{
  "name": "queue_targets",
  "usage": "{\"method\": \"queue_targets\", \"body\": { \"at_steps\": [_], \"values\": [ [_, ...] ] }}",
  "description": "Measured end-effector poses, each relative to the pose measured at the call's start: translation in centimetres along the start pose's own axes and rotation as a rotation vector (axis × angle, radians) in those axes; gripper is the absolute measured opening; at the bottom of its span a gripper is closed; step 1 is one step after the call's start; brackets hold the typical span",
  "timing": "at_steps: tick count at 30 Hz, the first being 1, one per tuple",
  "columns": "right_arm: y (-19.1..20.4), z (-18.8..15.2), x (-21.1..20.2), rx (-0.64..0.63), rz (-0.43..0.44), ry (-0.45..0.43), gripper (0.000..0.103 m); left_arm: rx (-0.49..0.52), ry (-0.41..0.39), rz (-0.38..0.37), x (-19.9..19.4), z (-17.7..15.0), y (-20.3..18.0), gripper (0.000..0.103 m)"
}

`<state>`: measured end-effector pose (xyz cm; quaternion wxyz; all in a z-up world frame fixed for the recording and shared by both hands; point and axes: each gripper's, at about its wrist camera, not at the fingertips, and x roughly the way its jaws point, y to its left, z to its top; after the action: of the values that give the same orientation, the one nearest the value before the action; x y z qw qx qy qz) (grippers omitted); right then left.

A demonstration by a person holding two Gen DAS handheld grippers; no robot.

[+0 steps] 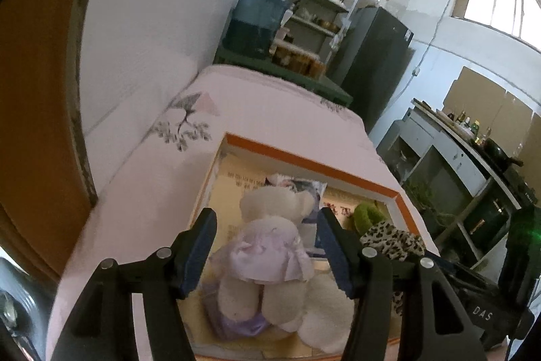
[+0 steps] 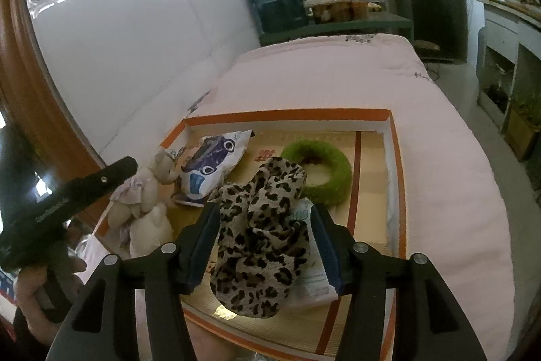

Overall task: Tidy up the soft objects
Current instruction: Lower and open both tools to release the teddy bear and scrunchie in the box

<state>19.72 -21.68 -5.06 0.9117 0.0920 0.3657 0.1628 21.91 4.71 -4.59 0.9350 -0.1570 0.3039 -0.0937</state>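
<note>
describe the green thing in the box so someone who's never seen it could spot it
On the pink bed sits a shallow orange-rimmed box. In its far right part lies a fuzzy green ring, just behind the leopard-print cloth. It is the only green, doughnut-shaped item there.

"DAS" is read in pale letters on the black gripper body (image 1: 481,313), lower right of left wrist view; other print too blurred.
</note>
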Motion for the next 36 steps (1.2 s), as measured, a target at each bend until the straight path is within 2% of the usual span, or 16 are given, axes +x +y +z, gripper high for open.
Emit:
{"method": "queue_targets", "body": {
  "at_steps": [10, 20, 28, 36],
  "values": [
    [0.3, 0.0, -1.3, -0.013, 0.01, -0.05, 0.058, 0.063, -0.073, 0.011, -1.9, 0.2, -1.3, 0.061],
    [0.9, -0.1, -2.6, -0.019, 0.004, -0.087, 0.058, 0.102, -0.098, 0.002, -2.9, 0.0, -2.5, 0.061],
    [2.0, -0.6, -4.6, -0.033, 0.013, -0.108, 0.058, 0.125, -0.144, 0.009, -5.4, -0.2, -3.7, 0.061],
    [3.5, -1.7, -6.5, -0.06, 0.016, -0.113, 0.058, 0.126, -0.15, 0.01, -7.7, -1.1, -4.3, 0.061]
  ]
}}
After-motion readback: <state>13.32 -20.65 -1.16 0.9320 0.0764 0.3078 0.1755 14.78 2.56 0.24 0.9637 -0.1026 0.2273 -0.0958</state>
